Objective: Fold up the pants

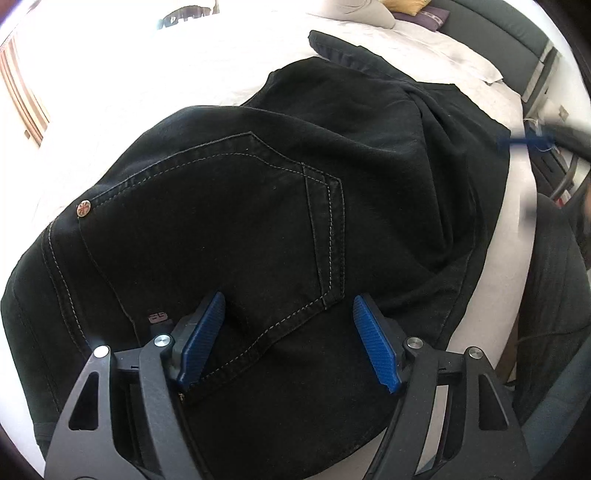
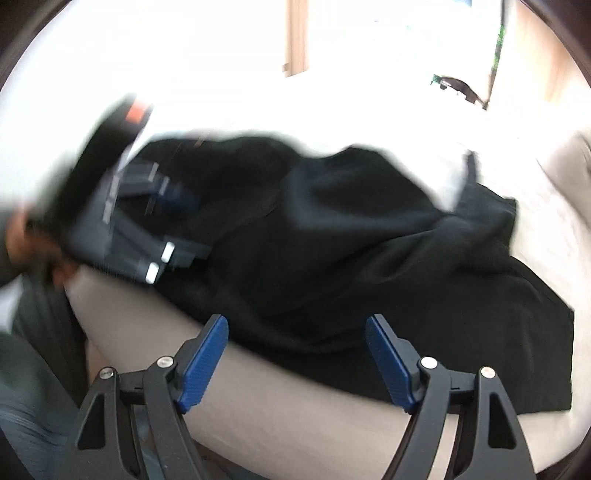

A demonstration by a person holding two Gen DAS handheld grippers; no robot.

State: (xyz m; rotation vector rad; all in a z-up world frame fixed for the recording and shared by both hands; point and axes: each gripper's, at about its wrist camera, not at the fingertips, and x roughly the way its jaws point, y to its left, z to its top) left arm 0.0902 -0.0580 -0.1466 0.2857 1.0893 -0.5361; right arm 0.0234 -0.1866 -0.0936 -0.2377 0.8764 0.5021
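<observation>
Black pants lie bunched on a white bed, back pocket with light stitching and a metal rivet facing up. My left gripper is open, its blue pads either side of the pocket's lower edge, just above the cloth. In the right wrist view the pants spread across the bed, blurred. My right gripper is open and empty, over the near hem at the bed's edge. The left gripper shows blurred at the left of that view. The right gripper appears as a blue smear at the right of the left wrist view.
The white bed sheet extends far beyond the pants, with pillows and a dark headboard at the back. The mattress side drops off near me. The person's leg stands beside the bed.
</observation>
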